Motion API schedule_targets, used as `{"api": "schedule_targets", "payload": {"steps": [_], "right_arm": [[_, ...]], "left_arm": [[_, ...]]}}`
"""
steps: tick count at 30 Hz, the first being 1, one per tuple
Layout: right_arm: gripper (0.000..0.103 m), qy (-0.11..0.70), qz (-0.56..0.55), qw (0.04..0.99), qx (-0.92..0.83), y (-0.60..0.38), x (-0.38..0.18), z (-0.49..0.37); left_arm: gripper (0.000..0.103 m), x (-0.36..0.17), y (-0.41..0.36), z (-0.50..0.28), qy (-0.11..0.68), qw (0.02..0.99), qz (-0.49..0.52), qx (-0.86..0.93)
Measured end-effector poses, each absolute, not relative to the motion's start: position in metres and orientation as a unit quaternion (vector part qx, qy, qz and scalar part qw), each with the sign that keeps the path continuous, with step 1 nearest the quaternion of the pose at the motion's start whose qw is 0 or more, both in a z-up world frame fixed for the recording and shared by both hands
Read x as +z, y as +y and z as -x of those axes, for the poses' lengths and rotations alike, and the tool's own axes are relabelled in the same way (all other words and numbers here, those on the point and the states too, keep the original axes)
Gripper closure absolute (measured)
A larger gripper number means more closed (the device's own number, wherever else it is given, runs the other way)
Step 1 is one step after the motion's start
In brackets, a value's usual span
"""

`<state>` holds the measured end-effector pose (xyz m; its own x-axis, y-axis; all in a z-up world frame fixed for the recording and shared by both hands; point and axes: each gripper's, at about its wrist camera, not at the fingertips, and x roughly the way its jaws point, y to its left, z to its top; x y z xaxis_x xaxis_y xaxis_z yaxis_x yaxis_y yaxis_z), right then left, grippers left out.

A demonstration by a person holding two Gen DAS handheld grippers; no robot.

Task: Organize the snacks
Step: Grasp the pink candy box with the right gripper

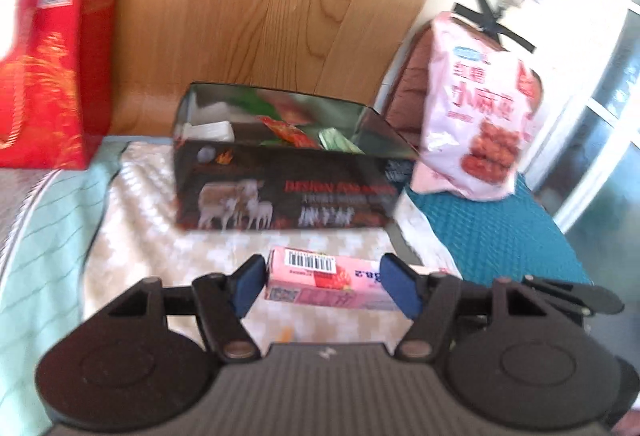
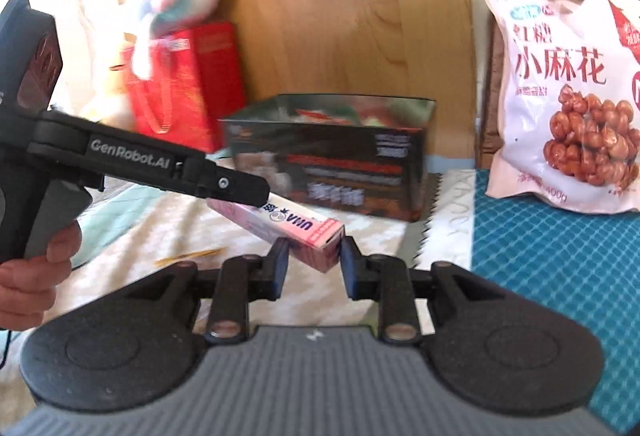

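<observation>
Left wrist view — dark box with snack packets; both hand-held grippers clamping pink carton.

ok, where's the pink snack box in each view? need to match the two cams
Left wrist: pink snack box low centre, lengthwise between the left hand-held gripper fingers.
Right wrist: same box centre, tilted, its near end between the right hand-held gripper fingers.
Shared landmark: the open black box right behind it.
</observation>
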<state>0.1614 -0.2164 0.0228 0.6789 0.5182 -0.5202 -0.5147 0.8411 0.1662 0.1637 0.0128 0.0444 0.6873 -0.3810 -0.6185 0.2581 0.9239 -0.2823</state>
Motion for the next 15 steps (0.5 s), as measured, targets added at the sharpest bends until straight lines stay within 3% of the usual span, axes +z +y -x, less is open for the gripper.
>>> {"api": "schedule_targets", "payload": {"steps": [11, 15], "right_arm": [[0.071, 0.327, 0.054, 0.887, 0.323, -0.205, 0.009, -0.066], [0.061, 0.332, 0.049, 0.888, 0.314, -0.21, 0.009, -0.046]], "left_arm": [[0.038, 0.012, 0.024, -0.05, 0.398, 0.895, 0.089, -0.182], [0.031, 0.009, 0.016, -0.022, 0.397, 0.89, 0.075, -0.21]]}}
